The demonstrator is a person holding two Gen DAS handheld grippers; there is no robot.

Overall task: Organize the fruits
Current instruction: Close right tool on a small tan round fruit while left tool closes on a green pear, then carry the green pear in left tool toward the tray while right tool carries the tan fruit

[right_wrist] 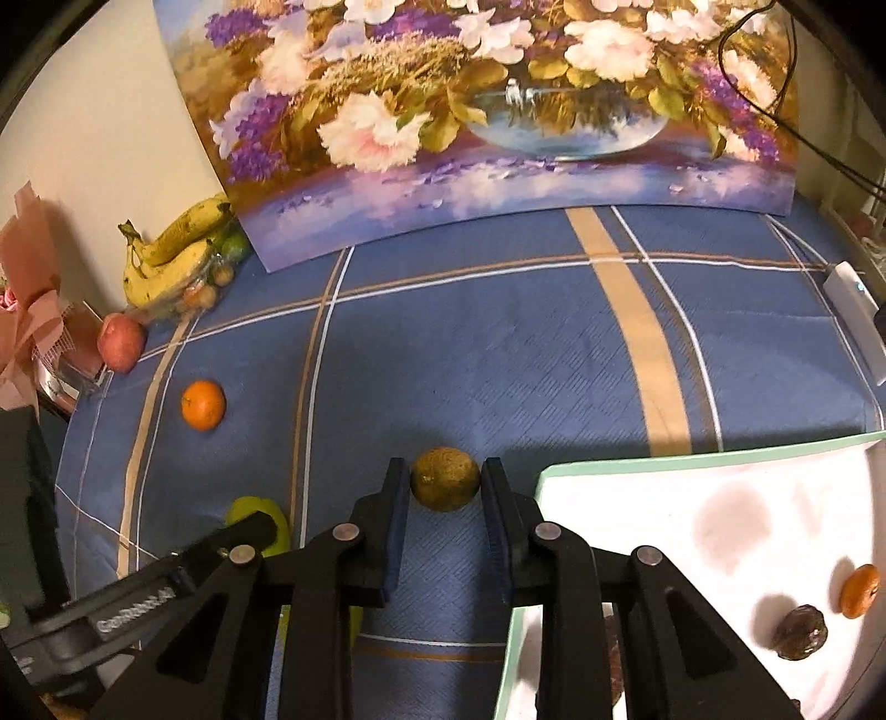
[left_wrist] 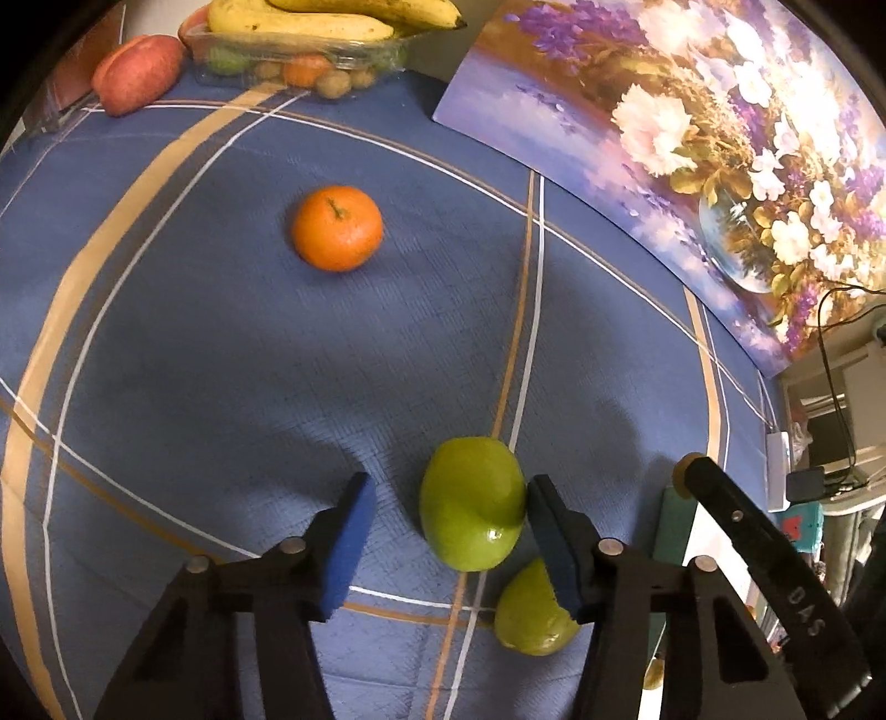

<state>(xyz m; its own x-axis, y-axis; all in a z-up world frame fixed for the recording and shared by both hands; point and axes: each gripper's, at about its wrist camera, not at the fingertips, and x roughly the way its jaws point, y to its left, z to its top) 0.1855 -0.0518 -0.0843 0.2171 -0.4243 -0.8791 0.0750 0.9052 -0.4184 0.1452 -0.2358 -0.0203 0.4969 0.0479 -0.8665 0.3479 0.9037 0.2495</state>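
In the left wrist view a green apple [left_wrist: 470,504] lies on the blue checked cloth between the blue pads of my left gripper [left_wrist: 451,487]. The right pad touches it and the left pad [left_wrist: 351,531] stands a gap away, so this gripper is open. A second green fruit [left_wrist: 529,617] lies just behind, half hidden by the right finger. My right gripper [right_wrist: 446,471] is shut on a small brown-green round fruit [right_wrist: 446,490], close over the cloth beside the white tray [right_wrist: 692,468]. The tray holds a tangerine [right_wrist: 858,590] and a dark brown fruit [right_wrist: 800,631].
A loose tangerine [left_wrist: 336,228] lies mid-cloth. A red apple [left_wrist: 135,72] and a clear box with bananas [left_wrist: 310,25] sit at the far corner. A flower painting [right_wrist: 498,111] leans along the back. A white box [right_wrist: 853,310] lies at the right edge.
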